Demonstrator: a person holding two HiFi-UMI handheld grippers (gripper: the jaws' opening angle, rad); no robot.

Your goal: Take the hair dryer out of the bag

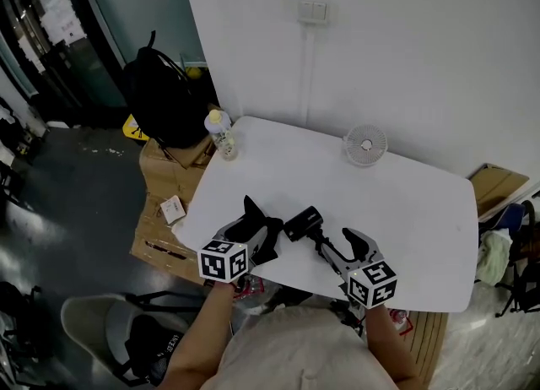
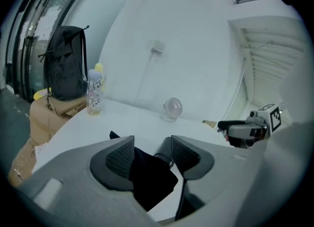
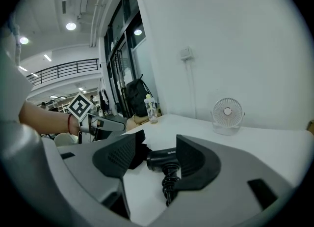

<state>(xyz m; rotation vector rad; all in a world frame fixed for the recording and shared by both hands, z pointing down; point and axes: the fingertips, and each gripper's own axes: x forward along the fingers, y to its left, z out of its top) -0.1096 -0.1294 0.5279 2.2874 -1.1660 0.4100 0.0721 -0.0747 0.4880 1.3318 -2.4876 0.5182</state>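
A black hair dryer [image 1: 302, 223] lies on the white table [image 1: 405, 211] near its front edge, its coiled cord [image 3: 169, 184] trailing toward me. Just left of it lies the limp black bag [image 1: 268, 245]. My left gripper [image 1: 257, 216] hangs over the bag with its jaws open; in the left gripper view the bag [image 2: 147, 179] shows between and below the pads, untouched. My right gripper [image 1: 337, 242] stands open to the right of the dryer. In the right gripper view the dryer [image 3: 162, 159] lies on the table beyond the jaws, the bag [image 3: 140, 151] behind it.
A small white desk fan [image 1: 365, 144] stands at the table's back edge and a clear bottle [image 1: 221, 135] at its back left corner. A black backpack [image 1: 160, 97] sits on cardboard boxes [image 1: 160, 211] left of the table. A chair [image 1: 101, 329] is at lower left.
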